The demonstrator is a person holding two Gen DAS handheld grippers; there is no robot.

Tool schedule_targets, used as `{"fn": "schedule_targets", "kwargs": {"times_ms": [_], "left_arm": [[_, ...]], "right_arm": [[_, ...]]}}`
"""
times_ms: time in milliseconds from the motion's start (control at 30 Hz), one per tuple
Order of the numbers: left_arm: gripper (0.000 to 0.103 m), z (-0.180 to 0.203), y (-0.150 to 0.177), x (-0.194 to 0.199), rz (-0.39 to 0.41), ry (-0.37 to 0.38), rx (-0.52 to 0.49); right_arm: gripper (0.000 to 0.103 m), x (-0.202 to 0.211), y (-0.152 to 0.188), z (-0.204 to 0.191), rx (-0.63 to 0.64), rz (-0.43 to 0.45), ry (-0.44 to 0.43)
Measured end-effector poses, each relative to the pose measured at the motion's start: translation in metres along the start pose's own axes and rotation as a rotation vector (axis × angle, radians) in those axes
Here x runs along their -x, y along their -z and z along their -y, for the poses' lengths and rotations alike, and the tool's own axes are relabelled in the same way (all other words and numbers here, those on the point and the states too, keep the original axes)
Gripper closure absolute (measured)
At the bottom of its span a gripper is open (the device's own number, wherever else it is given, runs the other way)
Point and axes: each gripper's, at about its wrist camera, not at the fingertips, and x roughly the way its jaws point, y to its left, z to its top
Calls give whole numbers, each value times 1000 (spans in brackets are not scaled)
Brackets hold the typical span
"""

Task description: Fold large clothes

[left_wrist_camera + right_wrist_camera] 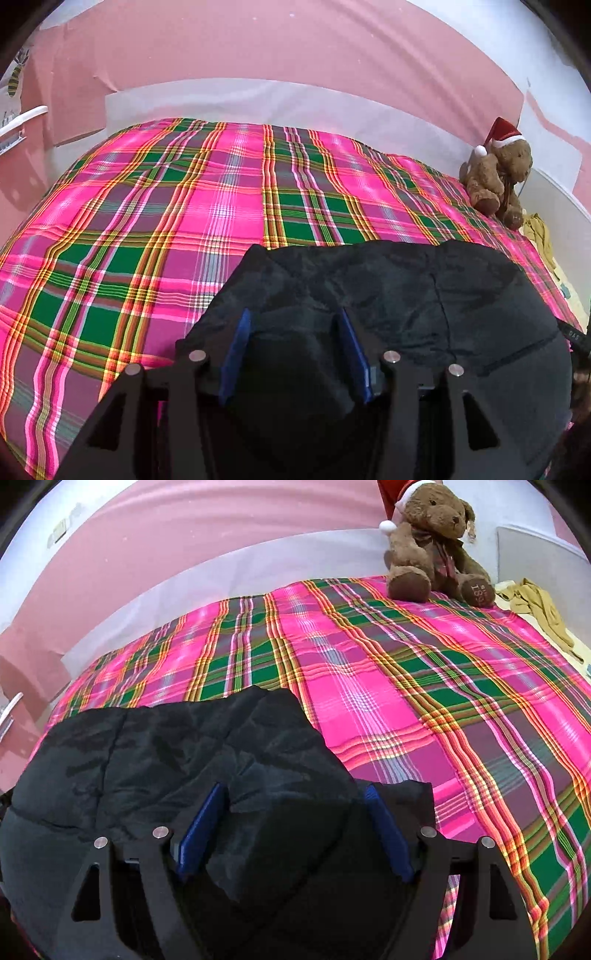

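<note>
I had the left gripper [293, 325] and right gripper [295, 797] each straddling the black jacket [388, 288], fingers spread, whether pinching I couldn't tell, teddy bear [436, 542] beyond.

both wrist cams angled down, close over black garment [388, 295] on plaid bedspread [147, 221], facing pink wall [258, 44]. left cam from garment's left side, right from its right; shared: garment, bedspread, teddy bear [436, 542].
</note>
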Motion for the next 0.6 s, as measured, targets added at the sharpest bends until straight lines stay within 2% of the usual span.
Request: {"fn": "schedule_targets", "kwargs": {"times_ms": [267, 333, 433, 533, 600], "left_arm": [[51, 2, -2, 7, -14, -25, 0], [52, 3, -7, 23, -11, -28, 0], [52, -6, -10, 57, 28, -8, 18], [52, -18, 0, 87, 70, -5, 28], [52, -25, 14, 95, 60, -10, 45]], "right_arm": [[25, 3, 1, -2, -9, -5, 9], [25, 20, -3, -1, -11, 0, 14], [25, 59, -4, 2, 14, 62, 7], [24, 91, 8, 3, 49, 103, -4], [24, 101, 23, 6, 56, 90, -4]]}}
